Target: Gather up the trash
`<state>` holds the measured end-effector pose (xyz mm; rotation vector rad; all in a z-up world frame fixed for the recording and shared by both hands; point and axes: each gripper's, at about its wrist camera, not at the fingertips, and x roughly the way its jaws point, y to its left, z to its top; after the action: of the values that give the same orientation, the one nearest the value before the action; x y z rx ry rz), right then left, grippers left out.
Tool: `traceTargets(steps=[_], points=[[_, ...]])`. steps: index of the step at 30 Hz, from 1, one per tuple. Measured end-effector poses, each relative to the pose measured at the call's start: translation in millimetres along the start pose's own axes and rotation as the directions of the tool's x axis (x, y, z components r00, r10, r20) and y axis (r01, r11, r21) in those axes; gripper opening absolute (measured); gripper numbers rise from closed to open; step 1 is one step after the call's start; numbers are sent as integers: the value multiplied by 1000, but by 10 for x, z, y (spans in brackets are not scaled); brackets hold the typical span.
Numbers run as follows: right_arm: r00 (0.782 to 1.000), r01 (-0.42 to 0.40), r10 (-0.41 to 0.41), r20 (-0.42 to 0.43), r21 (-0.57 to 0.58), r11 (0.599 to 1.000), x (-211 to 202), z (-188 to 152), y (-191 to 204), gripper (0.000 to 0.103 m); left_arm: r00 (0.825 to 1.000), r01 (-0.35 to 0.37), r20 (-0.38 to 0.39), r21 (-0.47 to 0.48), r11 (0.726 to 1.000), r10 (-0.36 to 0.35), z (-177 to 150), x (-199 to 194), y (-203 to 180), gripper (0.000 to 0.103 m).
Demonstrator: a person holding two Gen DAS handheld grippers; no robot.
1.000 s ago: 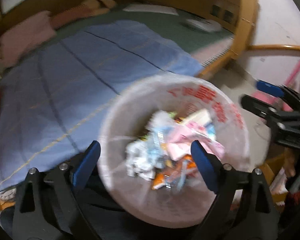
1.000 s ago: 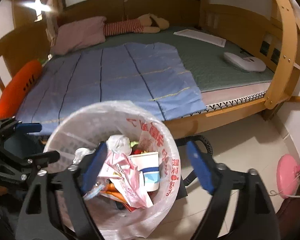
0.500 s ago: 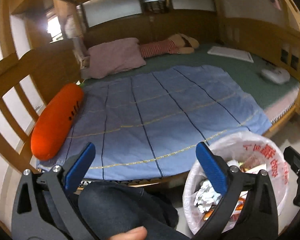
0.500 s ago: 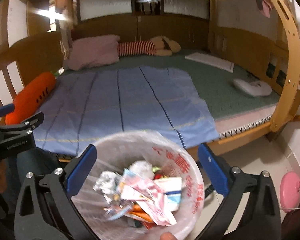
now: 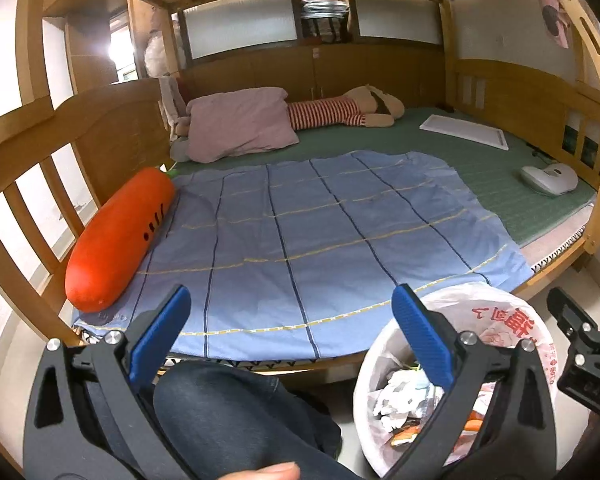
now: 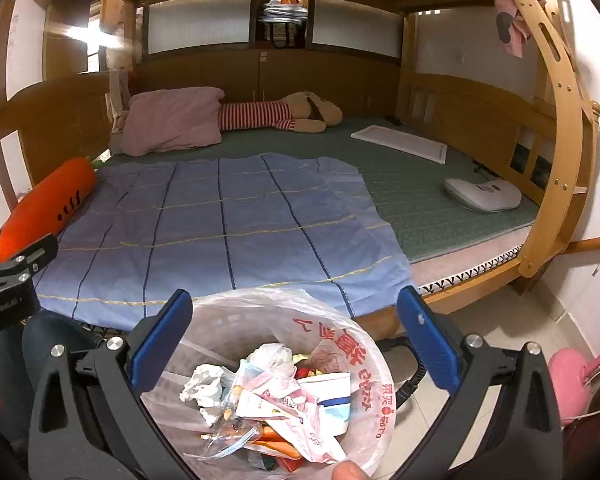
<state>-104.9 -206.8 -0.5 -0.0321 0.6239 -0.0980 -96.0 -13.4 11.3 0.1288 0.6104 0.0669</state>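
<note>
A wooden bunk bed (image 5: 112, 120) is filling both views, its green mattress (image 6: 412, 184) carrying a blue checked blanket (image 5: 300, 240) spread flat across the near half. A mauve pillow (image 5: 240, 124) is lying at the head end, with a striped plush doll (image 6: 284, 114) stretched out just beside it. An orange carrot-shaped cushion (image 5: 116, 236) is resting along the blanket's left edge, against the slatted side rail. A white flat panel (image 5: 464, 132) and a white handheld appliance (image 6: 482, 194) are sitting on the bare mattress near the right rail.

On the floor, just in front of the bed, a bin lined with a white plastic bag printed in red (image 6: 364, 364) is standing, holding crumpled tissue and wrappers (image 6: 272, 396).

The right gripper (image 6: 296, 344) is hovering directly over the bin, its blue-padded fingers spread wide and gripping nothing. The left gripper (image 5: 292, 336) is pointing at the blanket, fingers equally wide apart and empty, with the bin showing behind its right finger and the person's jeans-clad knee (image 5: 228, 420) below it.
</note>
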Motion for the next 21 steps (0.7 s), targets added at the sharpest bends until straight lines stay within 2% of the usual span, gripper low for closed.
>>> traceTargets(steps=[21], points=[[999,28,-29,22,41,999,-4,-34,-73,100,999,18,41,-7,1000,-18,27,-108,-17,100]])
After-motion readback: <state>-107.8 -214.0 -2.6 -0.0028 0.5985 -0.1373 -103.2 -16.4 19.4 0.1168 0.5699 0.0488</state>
